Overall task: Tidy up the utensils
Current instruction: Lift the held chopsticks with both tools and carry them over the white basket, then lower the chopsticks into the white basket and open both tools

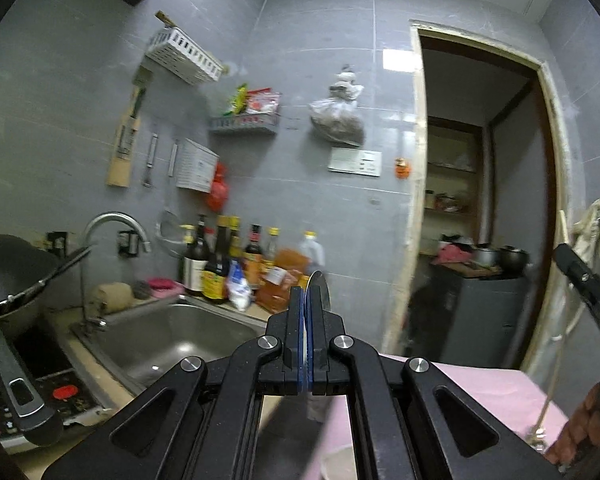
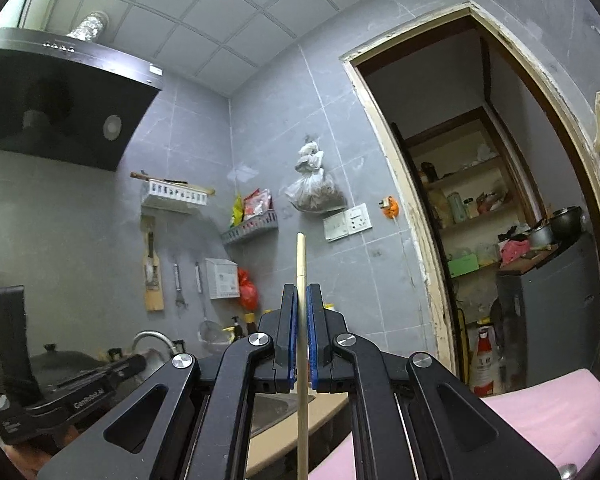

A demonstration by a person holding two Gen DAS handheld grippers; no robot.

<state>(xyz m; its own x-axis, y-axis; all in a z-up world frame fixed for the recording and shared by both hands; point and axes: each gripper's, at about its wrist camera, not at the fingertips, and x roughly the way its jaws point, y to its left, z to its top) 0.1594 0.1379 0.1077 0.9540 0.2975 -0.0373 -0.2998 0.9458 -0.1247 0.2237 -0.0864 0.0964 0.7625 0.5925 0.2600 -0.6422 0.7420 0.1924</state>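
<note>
A metal spoon (image 1: 318, 292) stands on edge in the left gripper (image 1: 307, 308), its rounded bowl end rising above the fingertips and its long axis running back between the blue pads toward the camera; the surface is shiny steel and blurred. The left jaws are closed on it. A pale wooden chopstick (image 2: 301, 280), plain and straight, is pinched upright in the right gripper (image 2: 302, 304), its blunt tip pointing toward the ceiling and its lower length passing down below the jaws, which are clamped against it. Both are held in the air above a pink mat (image 1: 480, 392). Beyond lie the steel sink (image 1: 172, 340), sauce bottles (image 1: 220, 264) on the counter (image 2: 292, 432), a wok (image 1: 12, 272) and the grey tiled wall (image 2: 340, 260).
</note>
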